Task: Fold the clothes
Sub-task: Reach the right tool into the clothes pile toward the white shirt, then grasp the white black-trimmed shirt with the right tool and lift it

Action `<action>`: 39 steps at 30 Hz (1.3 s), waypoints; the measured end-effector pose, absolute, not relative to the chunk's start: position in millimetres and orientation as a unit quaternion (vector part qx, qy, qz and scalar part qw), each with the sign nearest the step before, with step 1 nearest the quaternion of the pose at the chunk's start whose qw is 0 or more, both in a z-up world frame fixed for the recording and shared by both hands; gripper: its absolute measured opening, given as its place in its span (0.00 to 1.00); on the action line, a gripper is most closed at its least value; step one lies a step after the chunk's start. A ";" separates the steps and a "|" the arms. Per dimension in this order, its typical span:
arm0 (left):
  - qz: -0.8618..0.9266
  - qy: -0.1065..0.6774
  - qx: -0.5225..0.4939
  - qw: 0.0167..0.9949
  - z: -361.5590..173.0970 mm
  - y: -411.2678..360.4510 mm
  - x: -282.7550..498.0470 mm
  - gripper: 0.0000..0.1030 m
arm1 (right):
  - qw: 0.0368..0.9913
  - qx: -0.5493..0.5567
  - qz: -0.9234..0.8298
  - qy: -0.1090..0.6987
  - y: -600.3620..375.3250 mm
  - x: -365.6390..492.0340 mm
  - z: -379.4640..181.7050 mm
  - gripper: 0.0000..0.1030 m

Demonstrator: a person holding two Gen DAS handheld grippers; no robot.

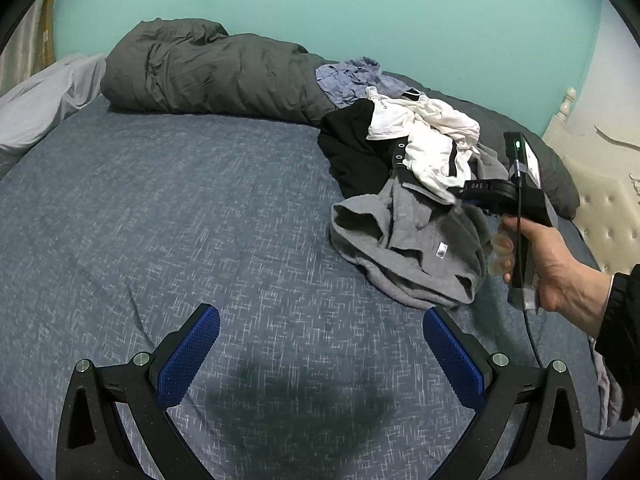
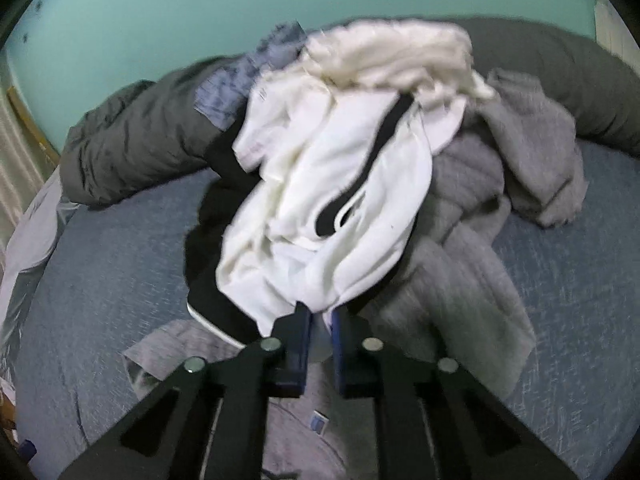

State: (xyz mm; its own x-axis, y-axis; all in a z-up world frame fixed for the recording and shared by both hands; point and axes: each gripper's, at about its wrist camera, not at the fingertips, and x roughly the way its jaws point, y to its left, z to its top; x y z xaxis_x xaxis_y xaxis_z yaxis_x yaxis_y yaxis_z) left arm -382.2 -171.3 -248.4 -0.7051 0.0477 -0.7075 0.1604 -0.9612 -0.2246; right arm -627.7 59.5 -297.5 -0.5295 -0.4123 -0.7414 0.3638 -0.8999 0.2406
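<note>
right gripper (image 2: 320,316) — clamped on white garment (image 2: 320,184)

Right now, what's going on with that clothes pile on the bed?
A person is starting to fold laundry. The right gripper is shut on the white garment atop the clothes pile. The left gripper is open and empty above the bare blue bedsheet. Nothing is folded yet.

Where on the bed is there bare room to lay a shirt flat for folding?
The open stretch of blue sheet is free, bordered by the rolled grey duvet behind, the pale pillow at the left and the left gripper in front, open and empty. It is crowded at the right, where the clothes pile sits and the right gripper pinches the white garment.
</note>
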 end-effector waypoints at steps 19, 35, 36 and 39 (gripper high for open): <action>-0.944 0.124 0.306 0.028 -165.6 -149.3 -280.3 1.00 | 0.337 0.264 -0.902 -0.061 111.3 -469.5 -124.8 0.06; -0.963 0.116 0.245 0.017 -57.5 -123.3 -104.0 1.00 | 0.360 0.170 -0.916 -0.040 169.8 -250.6 60.1 0.06; -0.963 0.114 0.244 0.015 -52.5 -122.1 -95.3 1.00 | 0.363 0.167 -0.916 -0.037 171.3 -239.6 68.2 0.06; -0.965 0.108 0.238 0.009 -38.4 -116.9 -70.1 1.00 | 0.372 0.158 -0.914 -0.028 177.3 -208.0 91.5 0.06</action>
